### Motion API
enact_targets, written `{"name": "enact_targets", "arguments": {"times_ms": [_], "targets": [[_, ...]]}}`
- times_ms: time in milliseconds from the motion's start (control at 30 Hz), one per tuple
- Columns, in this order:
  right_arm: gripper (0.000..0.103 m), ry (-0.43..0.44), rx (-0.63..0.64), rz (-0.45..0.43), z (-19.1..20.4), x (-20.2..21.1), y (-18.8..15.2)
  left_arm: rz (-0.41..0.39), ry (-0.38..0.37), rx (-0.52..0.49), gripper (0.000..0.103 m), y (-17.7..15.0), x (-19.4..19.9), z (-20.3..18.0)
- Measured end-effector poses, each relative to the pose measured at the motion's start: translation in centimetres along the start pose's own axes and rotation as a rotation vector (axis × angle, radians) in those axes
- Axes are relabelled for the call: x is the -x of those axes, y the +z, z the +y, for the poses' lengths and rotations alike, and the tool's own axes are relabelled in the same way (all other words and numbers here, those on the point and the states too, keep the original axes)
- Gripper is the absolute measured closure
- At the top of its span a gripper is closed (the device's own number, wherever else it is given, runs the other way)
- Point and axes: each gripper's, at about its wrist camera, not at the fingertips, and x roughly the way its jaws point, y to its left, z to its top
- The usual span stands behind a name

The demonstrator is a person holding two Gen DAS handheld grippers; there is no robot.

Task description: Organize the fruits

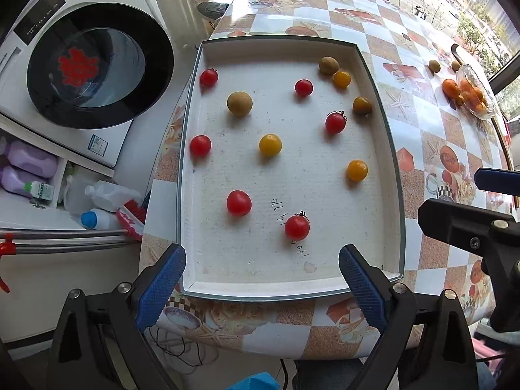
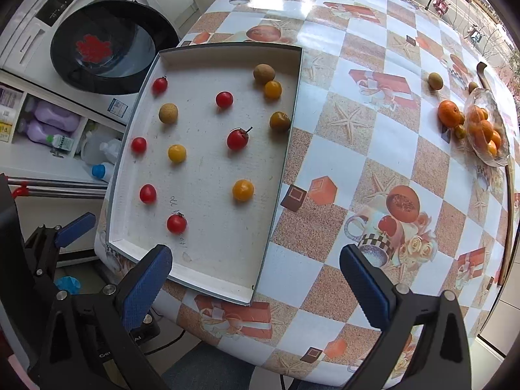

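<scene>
A white shallow tray (image 1: 388, 169) (image 2: 279, 175) lies on the table and holds several red cherry tomatoes (image 1: 297, 227) (image 2: 176, 223), yellow tomatoes (image 1: 270, 145) (image 2: 242, 190) and brown longans (image 1: 239, 104) (image 2: 168, 113). My left gripper (image 1: 262, 289) is open and empty above the tray's near edge. My right gripper (image 2: 256, 292) is open and empty over the tray's near right corner. The right gripper also shows at the right of the left wrist view (image 1: 471, 227).
A glass bowl (image 2: 487, 126) (image 1: 476, 92) of oranges sits at the far right, with an orange (image 2: 449, 113) and longans (image 2: 435, 81) beside it. A washing machine (image 1: 97, 68) and bottles (image 1: 29, 162) stand left of the table. The tablecloth (image 2: 373, 162) is checkered.
</scene>
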Motion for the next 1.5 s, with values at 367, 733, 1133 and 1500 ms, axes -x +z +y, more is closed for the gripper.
{"name": "enact_targets", "arguments": {"times_ms": [367, 733, 1133, 1500], "targets": [[0.000, -0.040, -0.012, 0.010, 1.1, 1.8, -0.2, -0.012, 0.003, -0.050, 0.007, 0.1, 2.2, -0.2], [0.000, -0.051, 0.063, 0.023, 2.2, 2.6, -0.5, -0.018, 0.028, -0.044, 0.007, -0.5, 3.1, 0.4], [0.000, -0.067, 0.115, 0.018, 1.8, 3.5, -0.9, -0.022, 0.037, -0.034, 0.007, -1.3, 4.0, -1.0], [0.000, -0.065, 0.131, 0.016, 2.0, 3.5, -0.8, -0.027, 0.040, -0.035, 0.007, -1.3, 4.2, -1.2]]}}
